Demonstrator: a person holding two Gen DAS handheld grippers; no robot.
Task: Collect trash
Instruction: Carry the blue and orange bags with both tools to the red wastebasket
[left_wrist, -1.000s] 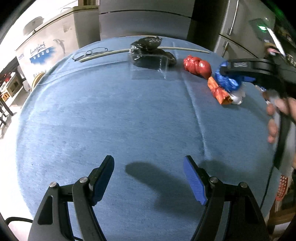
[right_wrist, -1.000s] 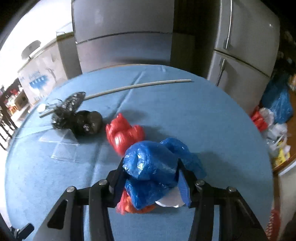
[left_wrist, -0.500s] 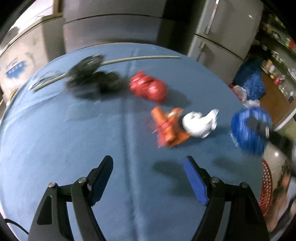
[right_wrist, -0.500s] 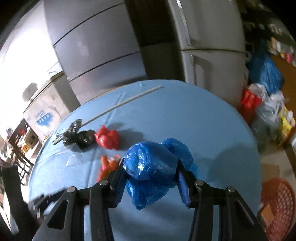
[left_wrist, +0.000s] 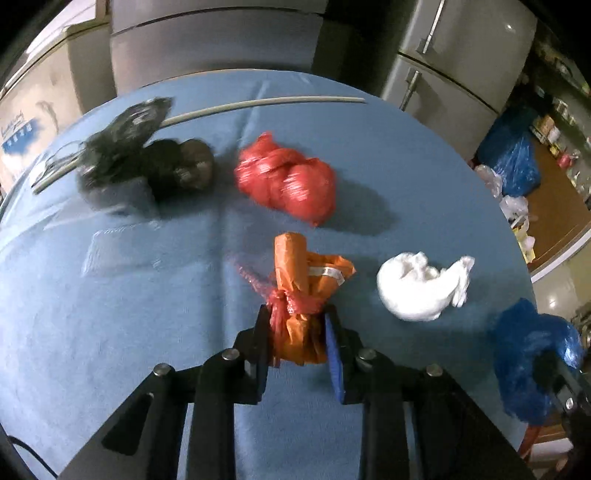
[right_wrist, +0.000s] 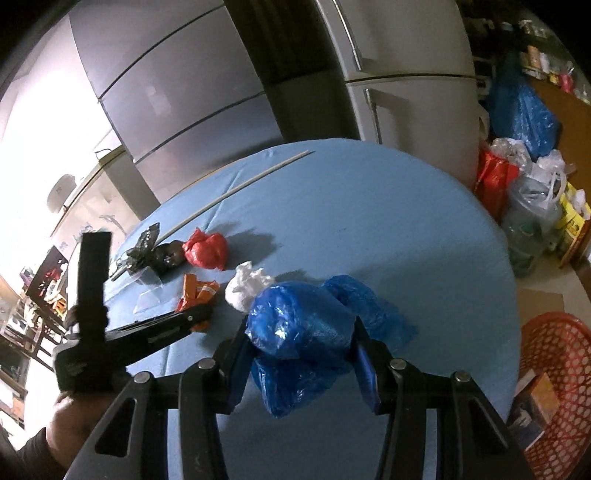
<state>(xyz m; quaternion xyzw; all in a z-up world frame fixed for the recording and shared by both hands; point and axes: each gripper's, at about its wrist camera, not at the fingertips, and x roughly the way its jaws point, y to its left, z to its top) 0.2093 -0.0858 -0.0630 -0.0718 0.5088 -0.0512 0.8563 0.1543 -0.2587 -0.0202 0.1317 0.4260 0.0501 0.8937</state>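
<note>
— What do your hand-held grippers hold?
— My left hand-held gripper (left_wrist: 297, 334) has just been closing on the crumpled orange bag (left_wrist: 306, 291); my right (right_wrist: 301, 349) clamps the shiny blue bag (right_wrist: 303, 325), above the worktop (right_wrist: 369, 221).

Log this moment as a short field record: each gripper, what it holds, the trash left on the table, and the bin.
left gripper: jaws have just been closing, pads on the orange bundle
right gripper: shut on the blue bag
loose on blue table: red bag, white wad, black bag
bin: red basket, beside the table
</note>
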